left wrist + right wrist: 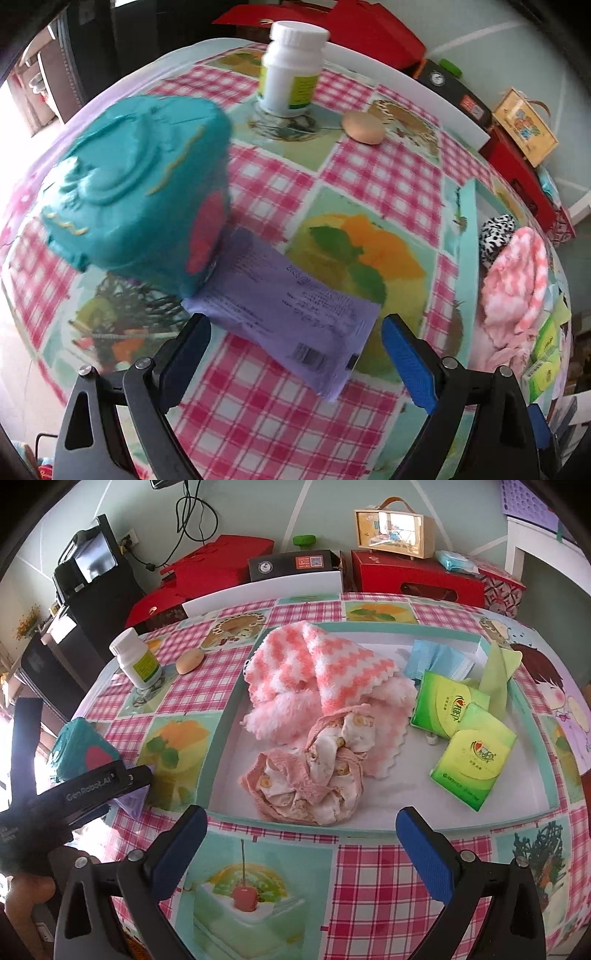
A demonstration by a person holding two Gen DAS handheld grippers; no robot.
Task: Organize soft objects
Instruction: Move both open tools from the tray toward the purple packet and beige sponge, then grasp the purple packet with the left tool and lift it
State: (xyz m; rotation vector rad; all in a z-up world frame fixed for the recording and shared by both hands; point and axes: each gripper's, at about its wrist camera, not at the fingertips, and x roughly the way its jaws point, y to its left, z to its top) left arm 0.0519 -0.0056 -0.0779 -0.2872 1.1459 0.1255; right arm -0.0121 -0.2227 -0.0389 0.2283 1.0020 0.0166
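Left gripper (pixel 295 354) is spread wide, holding nothing, lined up on the purple pack (pixel 291 314). Right gripper (pixel 301 843) is also wide open and empty, hovering near the tray's (pixel 218 746) front rim.

Risks:
- Teal tub (pixel 136 199) sits touching the pack's far end; a deep reach could knock the tub.
- Pack looks thin, flat and slick; fingers may slide off it or snag the tablecloth (pixel 384 173).
- Bottle (pixel 291 70) and egg (pixel 364 126) are well apart, low risk.

The pack lies flat on the cloth, outside the tray, print and barcode up. Towels (pixel 321 664) and tissue packs (pixel 472 764) are already in the tray.
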